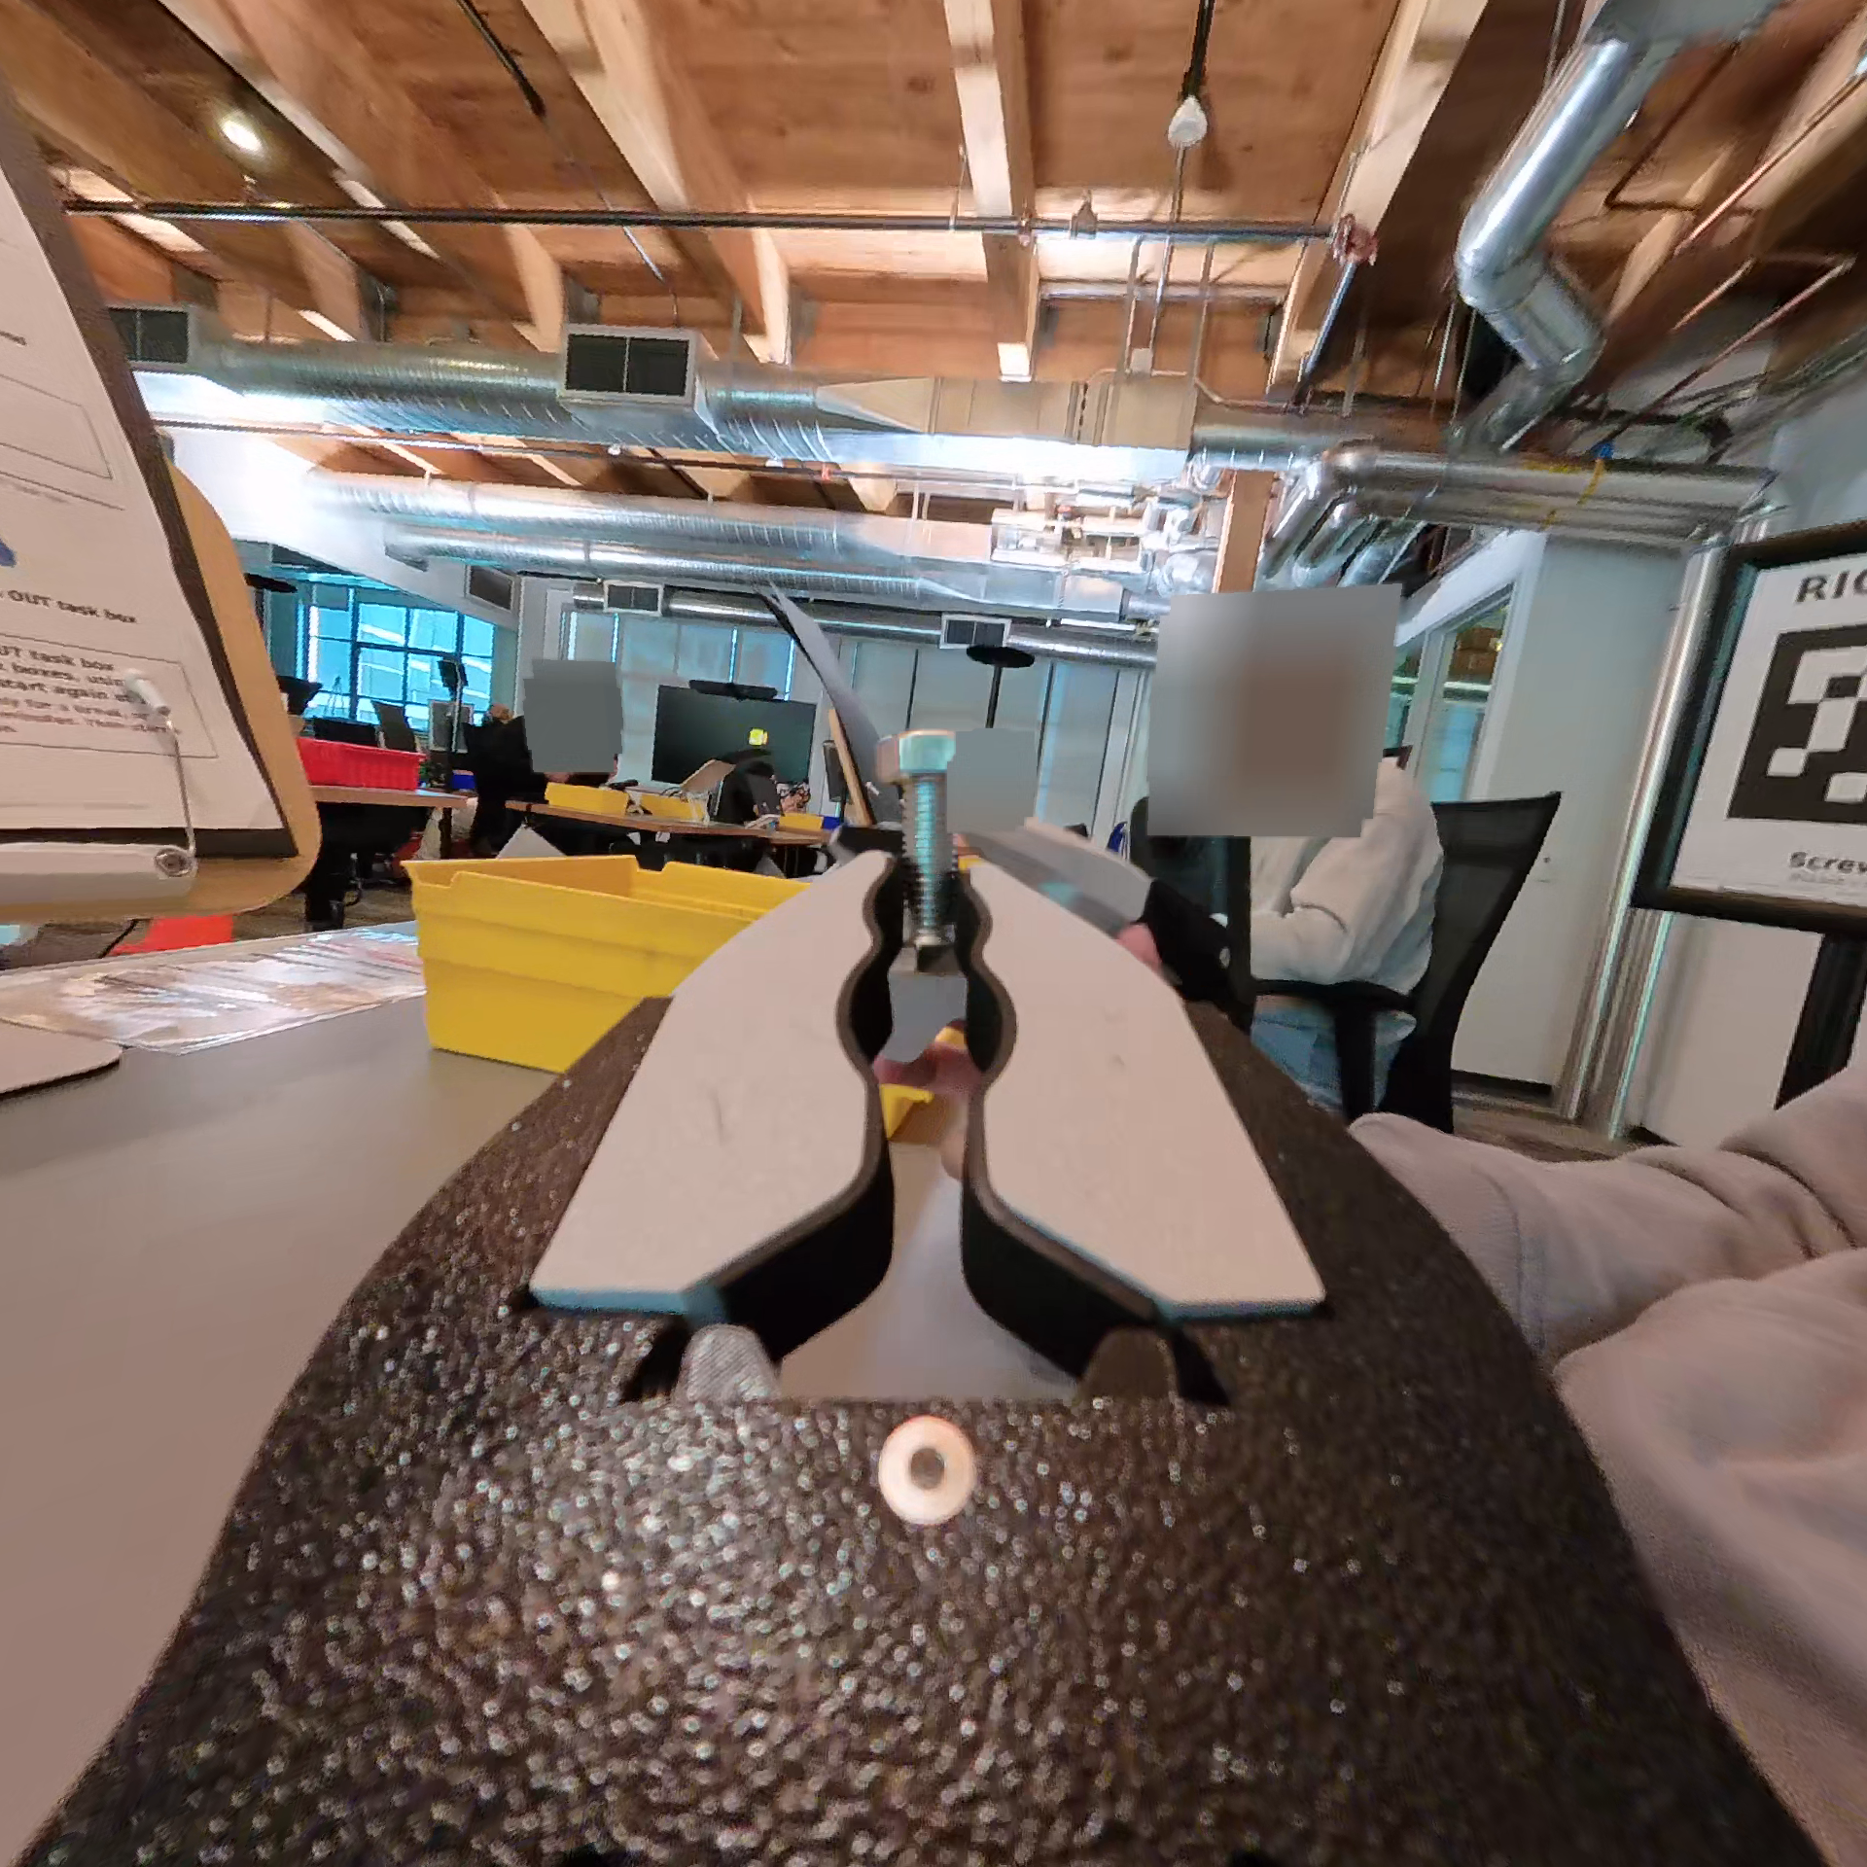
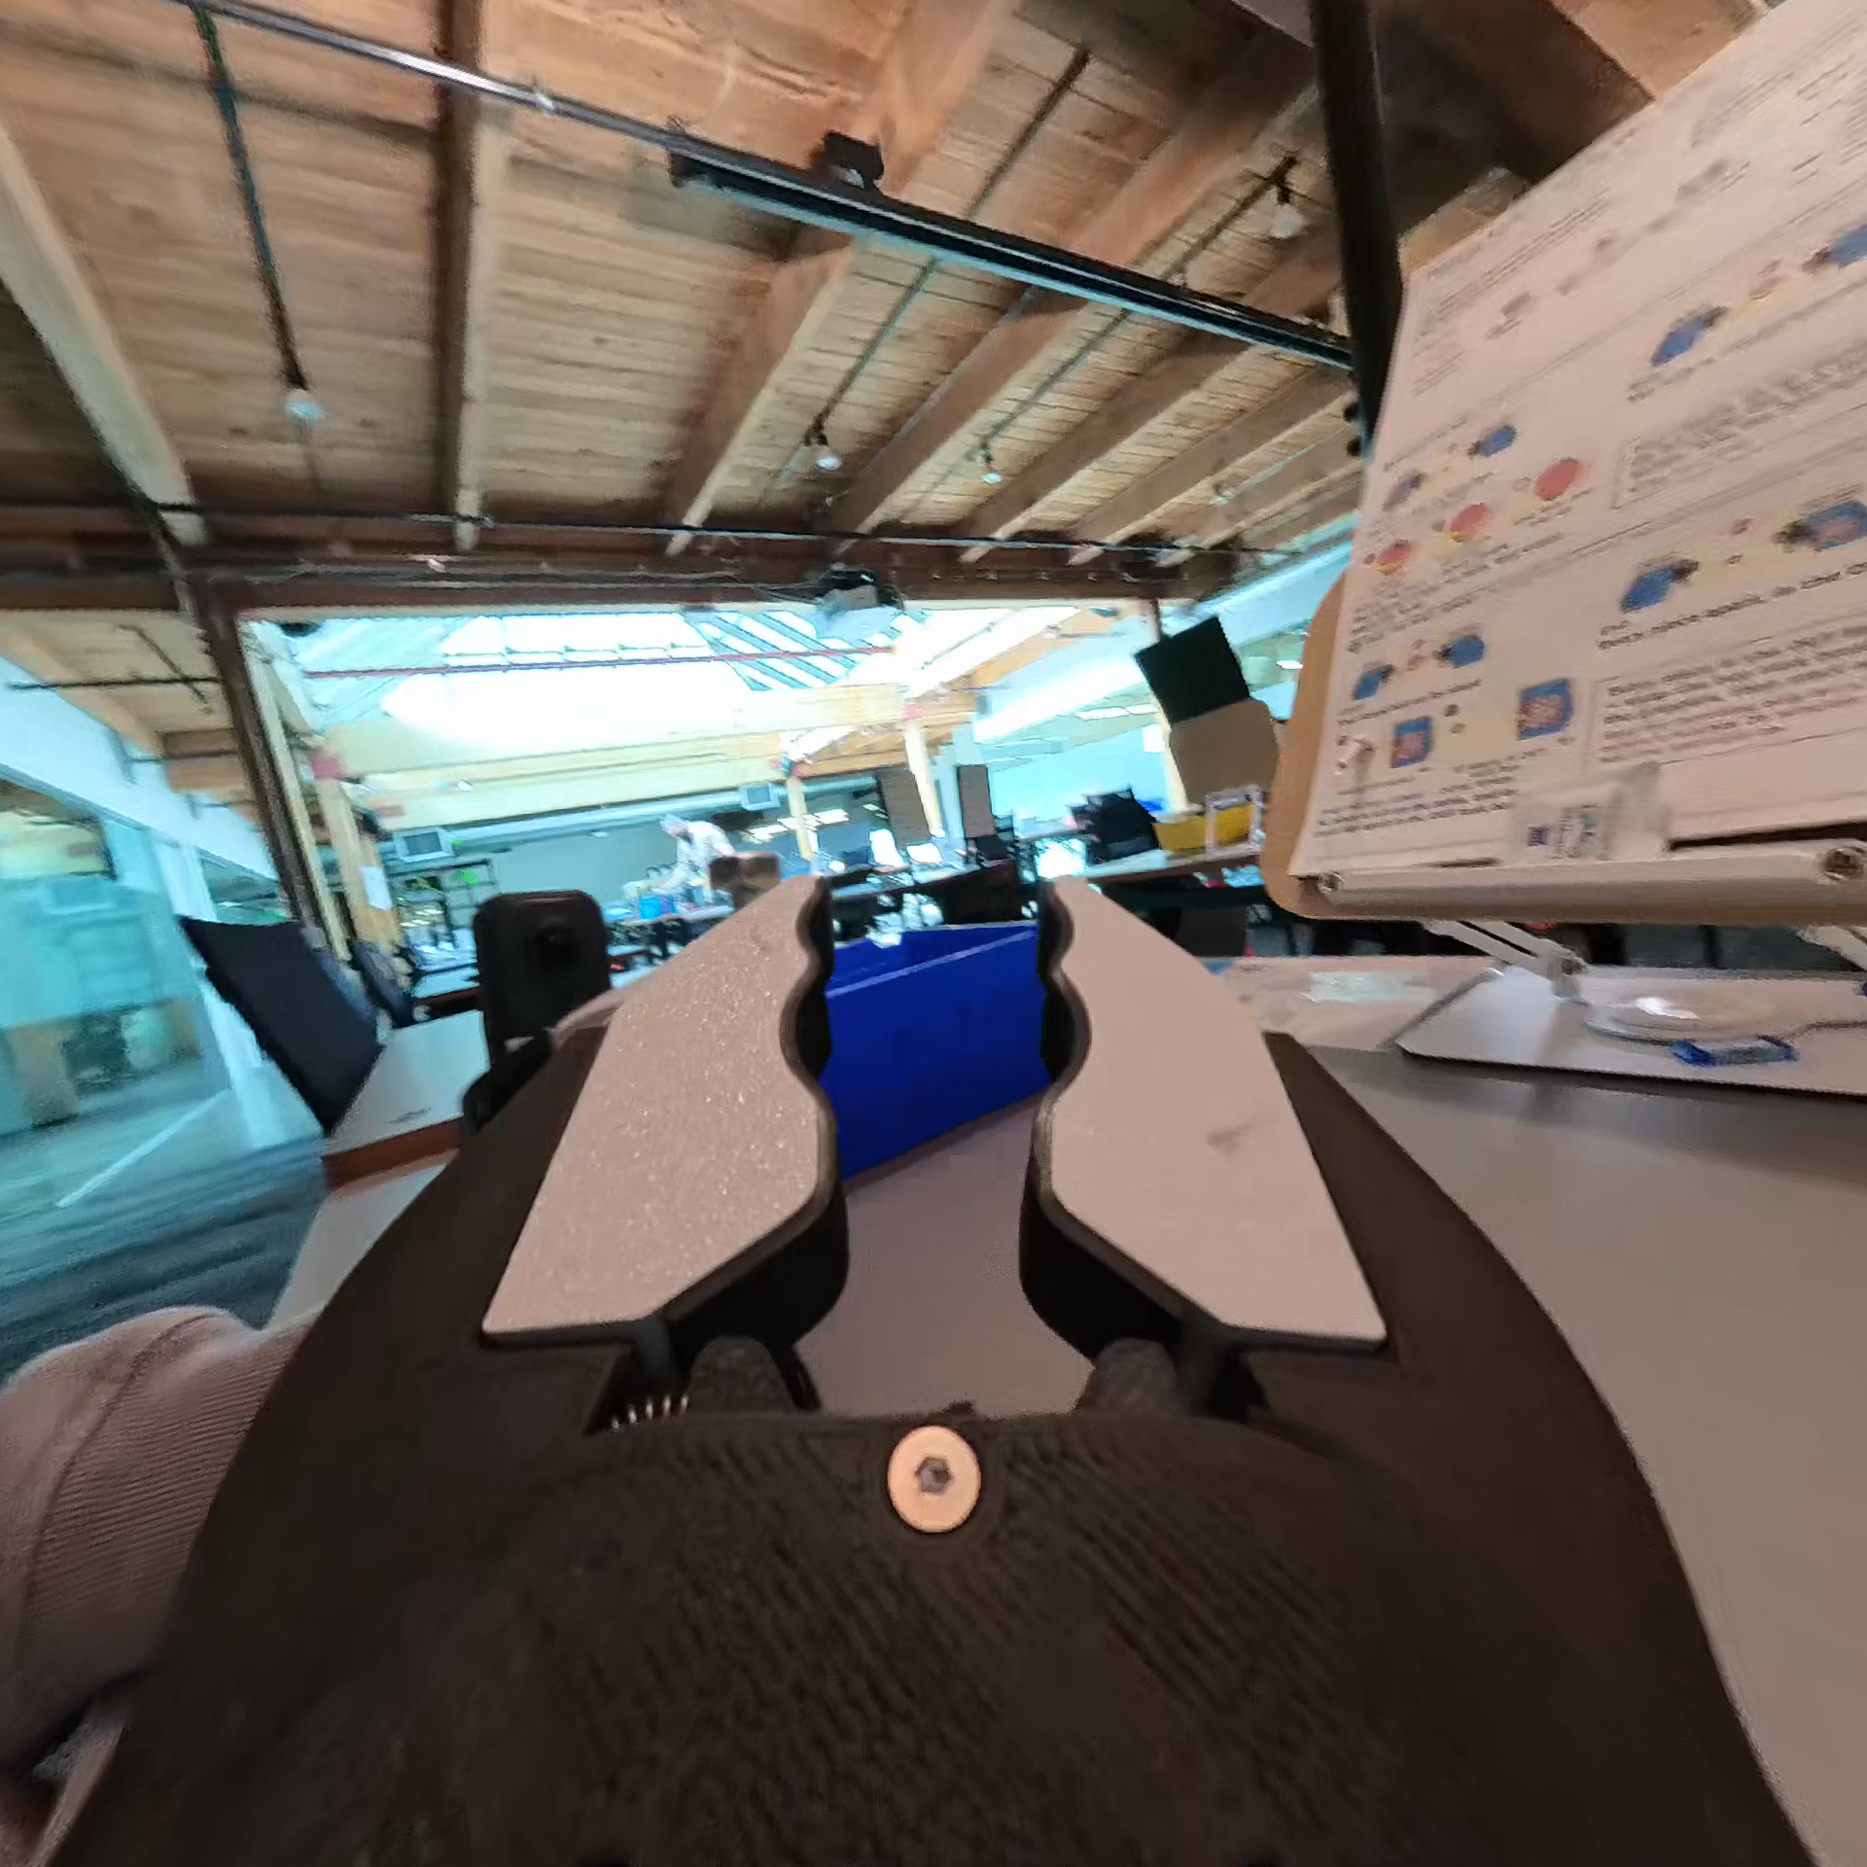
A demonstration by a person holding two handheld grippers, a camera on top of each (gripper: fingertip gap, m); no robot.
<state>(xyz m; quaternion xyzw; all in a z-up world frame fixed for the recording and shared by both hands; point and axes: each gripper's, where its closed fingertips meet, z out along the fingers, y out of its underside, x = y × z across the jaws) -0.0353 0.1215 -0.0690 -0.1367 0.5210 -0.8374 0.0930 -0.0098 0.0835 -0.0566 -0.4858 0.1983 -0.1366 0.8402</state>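
Black speckled housing fills the foreground of the left wrist view, and from it the left gripper (image 1: 929,909) reaches forward, tipped slightly upward over the grey tabletop (image 1: 202,1212). Its two grey-faced fingers (image 1: 768,1010) are nearly together, their wavy inner edges clamped on the threaded shank of a silver hex-head bolt (image 1: 921,808). The bolt stands upright, head on top and well above the fingertips, its lower end seated between the pads. At the far left of that view a printed instruction sheet on a wooden clipboard stand (image 1: 91,606) leans back on the table. A yellow plastic bin (image 1: 546,940) sits on the table just left of the fingers. Right of the bolt, the other gripper's grey finger (image 1: 1071,869) angles in from behind. At the right edge, a beige sleeve (image 1: 1616,1313) lies alongside the housing.

In the right wrist view, a pinkish-beige sleeve (image 2: 101,1495) shows at lower left. The right gripper (image 2: 935,970) is held level and pointing forward, its fingers spread moderately apart with nothing between them. Through the gap shows a blue plastic bin (image 2: 929,1041) standing on the table beyond, apart from the fingertips. A small black camera (image 2: 546,970) stands left of the fingers. At the right stands the clipboard stand with its illustrated sheet (image 2: 1616,606).
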